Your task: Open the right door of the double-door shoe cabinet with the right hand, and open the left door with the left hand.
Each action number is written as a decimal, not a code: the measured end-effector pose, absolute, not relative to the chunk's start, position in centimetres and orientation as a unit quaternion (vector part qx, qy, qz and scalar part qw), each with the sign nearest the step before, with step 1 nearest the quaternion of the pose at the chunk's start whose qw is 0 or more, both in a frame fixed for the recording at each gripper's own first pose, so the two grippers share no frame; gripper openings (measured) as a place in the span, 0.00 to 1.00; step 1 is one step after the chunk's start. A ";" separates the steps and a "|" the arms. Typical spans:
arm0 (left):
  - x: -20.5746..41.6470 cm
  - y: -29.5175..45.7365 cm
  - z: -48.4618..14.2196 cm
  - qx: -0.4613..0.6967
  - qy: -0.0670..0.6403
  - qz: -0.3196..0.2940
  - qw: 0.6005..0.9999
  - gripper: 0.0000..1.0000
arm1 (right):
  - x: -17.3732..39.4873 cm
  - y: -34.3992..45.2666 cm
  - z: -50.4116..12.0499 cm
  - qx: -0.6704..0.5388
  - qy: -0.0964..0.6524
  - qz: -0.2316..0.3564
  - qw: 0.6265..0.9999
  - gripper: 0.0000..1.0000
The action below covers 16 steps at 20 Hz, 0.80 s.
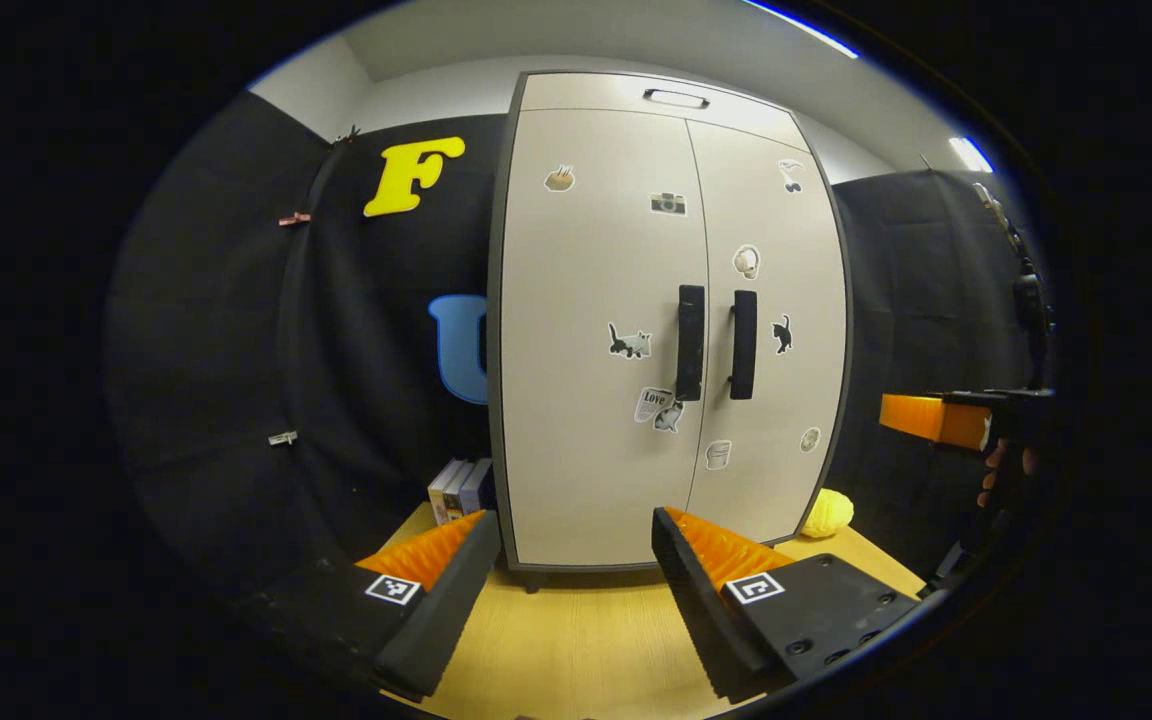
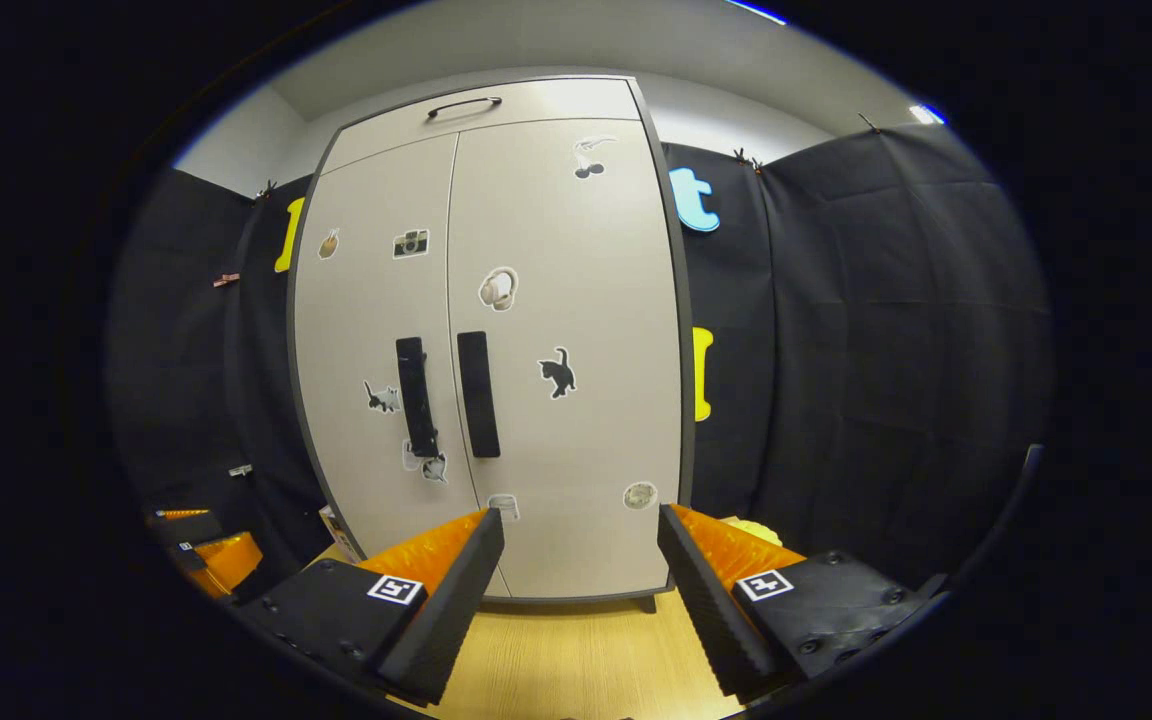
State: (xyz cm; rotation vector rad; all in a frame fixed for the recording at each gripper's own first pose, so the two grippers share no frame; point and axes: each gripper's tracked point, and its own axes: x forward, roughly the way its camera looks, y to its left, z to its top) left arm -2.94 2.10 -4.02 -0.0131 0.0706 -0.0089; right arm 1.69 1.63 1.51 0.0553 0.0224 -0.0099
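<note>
A pale double-door shoe cabinet [image 1: 596, 330] [image 2: 576, 440] stands on a wooden surface, both doors closed. Two black vertical handles sit side by side at the middle seam: the left door's handle [image 1: 690, 342] [image 2: 415, 396] and the right door's handle [image 1: 743, 344] [image 2: 477, 394]. Small stickers dot both doors. My left gripper [image 1: 576, 575] is open, some distance in front of the cabinet's base. My right gripper [image 2: 581, 580] is open too, also short of the cabinet. In the left gripper view the right gripper [image 1: 946, 420] shows far right with a hand on it. The left gripper [image 2: 201, 555] appears at the lower left of the right gripper view.
A drawer with a handle [image 1: 676, 98] tops the cabinet. Boxes [image 1: 461, 490] stand left of the cabinet and a yellow ball [image 1: 827, 513] lies to its right. The wooden surface [image 1: 576, 640] stretches from the grippers to the cabinet. Black cloth walls close both sides.
</note>
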 end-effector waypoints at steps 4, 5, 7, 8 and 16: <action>-3.9 3.7 -5.0 0.005 0.039 0.009 0.999 0.95 | 4.2 2.8 3.7 0.031 -0.003 0.005 1.000 0.98; -4.1 4.3 -5.2 0.009 0.040 0.015 0.999 0.95 | 5.0 3.2 4.2 0.034 -0.007 0.006 0.999 0.98; -4.7 4.9 -6.0 -0.005 0.047 0.017 0.999 0.95 | 6.7 4.2 5.1 0.036 -0.010 0.009 0.999 0.98; -5.0 5.0 -6.4 -0.016 0.051 0.015 0.998 0.95 | 7.7 4.7 5.6 0.036 -0.013 0.012 0.999 0.98; -6.3 8.2 -7.8 -0.024 0.060 0.042 0.997 0.95 | 14.1 8.5 8.0 0.008 -0.039 0.024 0.999 0.98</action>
